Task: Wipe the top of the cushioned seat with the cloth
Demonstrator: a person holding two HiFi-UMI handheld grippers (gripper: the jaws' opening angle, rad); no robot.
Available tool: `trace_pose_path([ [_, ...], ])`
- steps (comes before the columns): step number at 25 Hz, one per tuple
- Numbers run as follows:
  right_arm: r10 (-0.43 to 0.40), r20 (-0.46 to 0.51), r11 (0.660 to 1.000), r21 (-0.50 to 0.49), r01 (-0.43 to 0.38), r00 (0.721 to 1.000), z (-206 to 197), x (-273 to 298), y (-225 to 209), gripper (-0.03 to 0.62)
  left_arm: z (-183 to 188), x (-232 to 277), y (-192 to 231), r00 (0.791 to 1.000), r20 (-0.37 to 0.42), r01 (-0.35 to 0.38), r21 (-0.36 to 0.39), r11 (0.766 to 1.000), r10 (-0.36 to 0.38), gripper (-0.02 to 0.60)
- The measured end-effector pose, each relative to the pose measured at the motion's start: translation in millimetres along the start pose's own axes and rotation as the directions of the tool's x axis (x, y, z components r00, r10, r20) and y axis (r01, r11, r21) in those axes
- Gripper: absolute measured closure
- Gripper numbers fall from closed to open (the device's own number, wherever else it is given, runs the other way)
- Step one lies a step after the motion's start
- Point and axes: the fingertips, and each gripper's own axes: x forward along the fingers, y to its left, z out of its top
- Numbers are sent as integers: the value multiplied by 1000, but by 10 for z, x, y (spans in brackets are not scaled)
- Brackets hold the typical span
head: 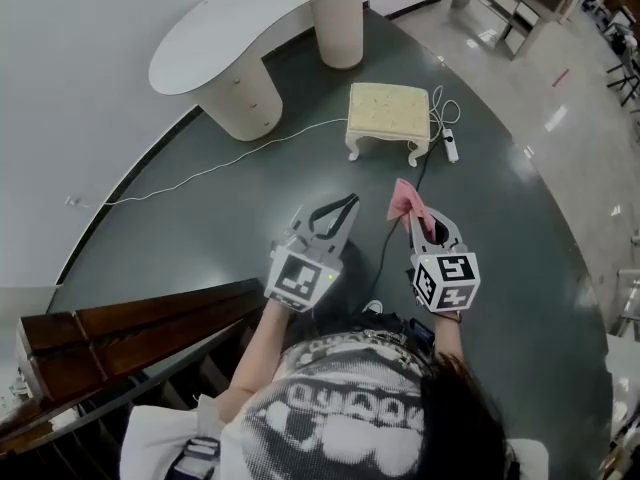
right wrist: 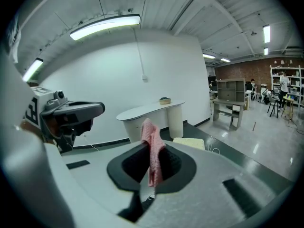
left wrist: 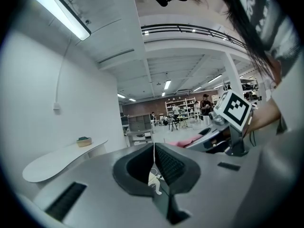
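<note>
2 grey grippers (head: 347, 205) (head: 417, 220), black-white patterned shirt (head: 335, 413)

The cushioned seat (head: 387, 110) stands right of the table (head: 240, 23), a power strip (head: 451, 146) at its right.

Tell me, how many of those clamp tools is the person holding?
2. The left gripper is shut on nothing, at the head view's left. The right gripper, beside it, pinches a pink cloth. Both hang short of the cushioned seat.

Left tool (head: 348, 203) jaws together, right tool (head: 413, 218) clamped on cloth (head: 404, 197)
</note>
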Motion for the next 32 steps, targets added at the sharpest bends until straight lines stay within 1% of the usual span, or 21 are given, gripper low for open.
trace_pose_path([
  [4,-19,-27,1000,0,19,999,207,598,-44,586,-48,347,563,999,13,41,-7,999,-41,574],
  [8,-27,-65,1000,8,27,998,338,1108,-73,586,-58,602,1011,997,0,75,-11,997,-75,574],
  [13,-50,-93,998,28,53,994,489,1574,-189,586,-287,868,1378,993,-23,116,-13,993,-116,574],
  [17,-75,-90,995,51,80,993,622,1904,-238,586,-375,1009,1657,988,-38,151,-1,988,-151,574],
  [23,-112,-81,990,76,118,990,778,2195,-276,586,-372,1187,1934,979,-22,204,24,979,-204,574],
  [28,-146,-91,984,85,154,985,800,2200,-367,586,-304,1329,1946,967,-8,253,36,967,-253,574],
  [30,-159,-97,982,88,167,983,809,2178,-446,586,-226,1405,1893,959,-3,283,62,957,-283,574],
  [32,-169,-100,980,91,178,981,828,2167,-512,586,-154,1474,1851,950,-3,311,105,945,-313,574],
])
